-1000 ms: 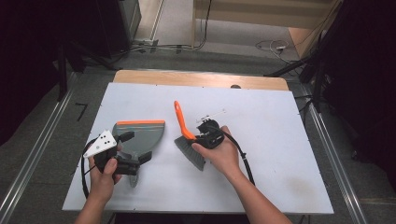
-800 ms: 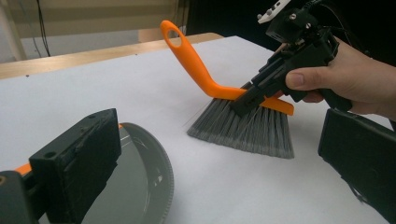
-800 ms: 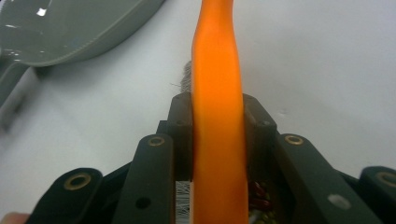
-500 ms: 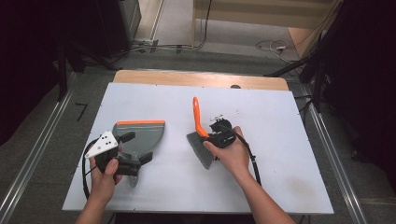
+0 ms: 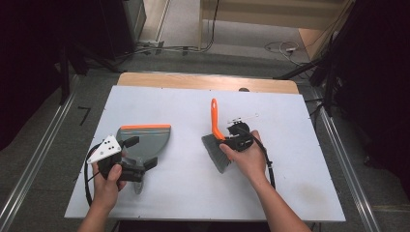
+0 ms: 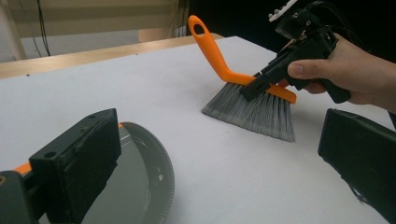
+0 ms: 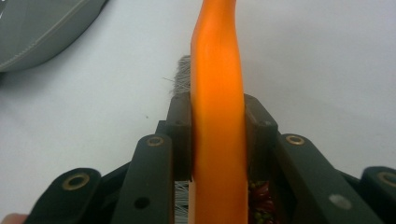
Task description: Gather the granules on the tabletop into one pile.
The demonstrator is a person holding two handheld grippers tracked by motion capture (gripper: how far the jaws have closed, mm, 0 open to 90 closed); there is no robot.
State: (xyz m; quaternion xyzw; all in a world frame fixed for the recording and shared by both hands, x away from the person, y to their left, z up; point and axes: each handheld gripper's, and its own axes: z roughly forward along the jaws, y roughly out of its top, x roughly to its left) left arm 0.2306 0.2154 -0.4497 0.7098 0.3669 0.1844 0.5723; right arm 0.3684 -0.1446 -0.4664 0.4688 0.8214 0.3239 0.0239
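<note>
A hand brush (image 5: 214, 116) with an orange handle and grey bristles rests bristles-down on the white table, right of the middle. My right gripper (image 5: 223, 137) is shut on the orange handle (image 7: 218, 116), just above the bristles; both pads press its sides. From the left gripper view the brush (image 6: 252, 107) stands ahead with the right gripper (image 6: 261, 81) clamped on it. A grey dustpan (image 5: 147, 137) with an orange lip lies at the left. My left gripper (image 5: 141, 152) sits over the dustpan's near end, jaws wide apart, with the pan's rim (image 6: 140, 186) beside its left jaw.
The white tabletop (image 5: 183, 106) has a wooden strip (image 5: 203, 81) along its far edge. Metal rails run down both sides of the table. Cables lie on the floor behind it. The dustpan's corner (image 7: 42, 28) is at the upper left of the right gripper view.
My right gripper has carried the brush to the right, away from the dustpan, and the orange handle has swung from leaning left to pointing away. The left gripper and dustpan stayed put.
</note>
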